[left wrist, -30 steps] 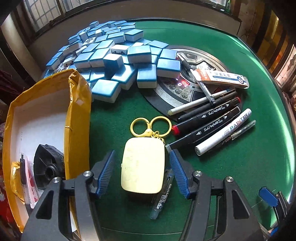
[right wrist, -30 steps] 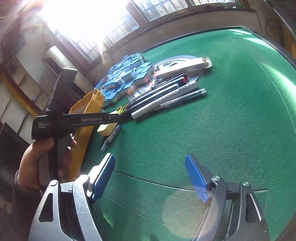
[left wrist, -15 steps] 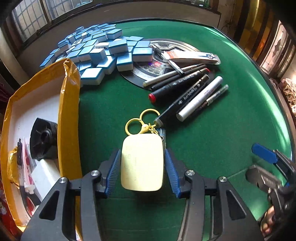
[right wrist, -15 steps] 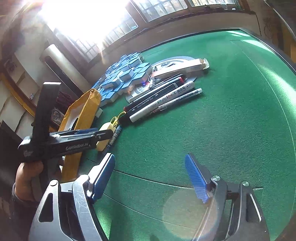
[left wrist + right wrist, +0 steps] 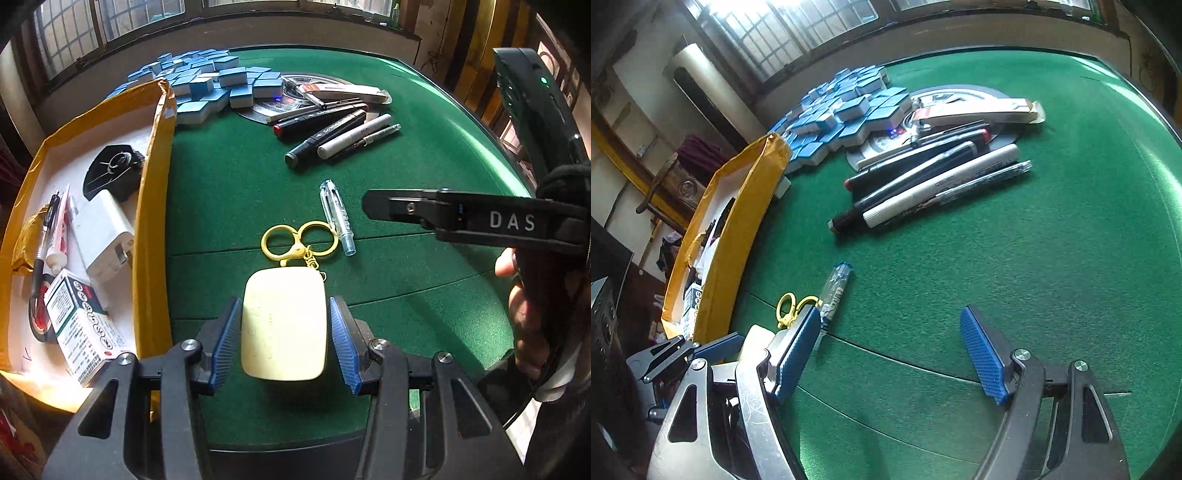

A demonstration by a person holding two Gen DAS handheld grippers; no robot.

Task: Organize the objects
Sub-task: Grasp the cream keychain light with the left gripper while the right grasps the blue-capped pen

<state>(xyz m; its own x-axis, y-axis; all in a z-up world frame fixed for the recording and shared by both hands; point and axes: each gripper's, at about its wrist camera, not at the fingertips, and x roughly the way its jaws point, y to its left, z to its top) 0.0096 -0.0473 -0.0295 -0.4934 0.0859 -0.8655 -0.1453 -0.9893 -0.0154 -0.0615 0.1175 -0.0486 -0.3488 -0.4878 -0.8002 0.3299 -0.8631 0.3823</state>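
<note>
while clamped by left gripper (image 5: 283,341), pale yellow case (image 5: 283,325); right gripper (image 5: 890,354) gaping, marked "das"; yellow box (image 5: 155,206) holding white charger (image 5: 101,236), printed carton (image 5: 83,325).

Two close wrist views, shared green table (image 5: 424,122)

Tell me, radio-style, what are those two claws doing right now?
Left gripper shut on yellow case, above green table. Right gripper open, empty. Yellow box sits left; clear pen lies just ahead.
</note>
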